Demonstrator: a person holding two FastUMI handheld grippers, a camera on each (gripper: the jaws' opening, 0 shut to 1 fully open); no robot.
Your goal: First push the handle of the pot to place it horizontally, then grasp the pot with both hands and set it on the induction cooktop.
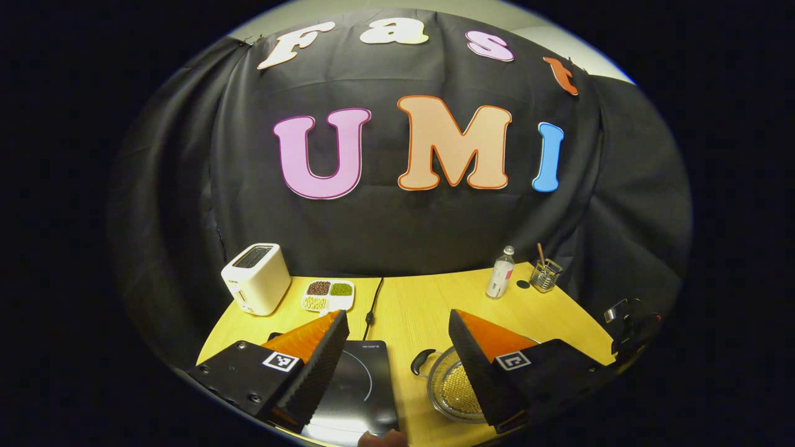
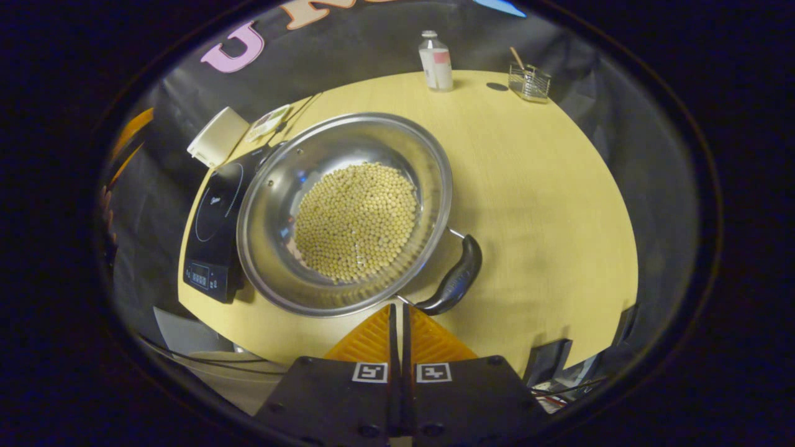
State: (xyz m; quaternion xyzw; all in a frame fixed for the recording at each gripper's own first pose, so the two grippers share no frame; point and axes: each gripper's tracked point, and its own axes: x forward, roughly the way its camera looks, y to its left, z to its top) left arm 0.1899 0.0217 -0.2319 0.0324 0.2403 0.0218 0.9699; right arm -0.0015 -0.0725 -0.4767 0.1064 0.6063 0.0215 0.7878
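A steel pot [image 2: 345,211] holding yellow beans stands on the wooden table [image 2: 534,186]. Its black handle [image 2: 456,276] juts from the near right rim. A second handle [image 2: 270,155] sits on the opposite side, over the black induction cooktop [image 2: 214,223] that lies to the pot's left. My right gripper [image 2: 398,307] is shut with nothing in it, its tips right at the lower end of the near handle. In the left gripper view, my left gripper [image 1: 397,316] hovers open above the cooktop [image 1: 360,379] and the pot [image 1: 456,388], which one finger partly hides.
Along the table's back stand a white toaster [image 1: 256,277], a divided dish of beans [image 1: 328,295], a small bottle [image 1: 500,273] and a wire holder [image 1: 545,275]. A black cable [image 1: 372,304] runs from the cooktop to the back edge.
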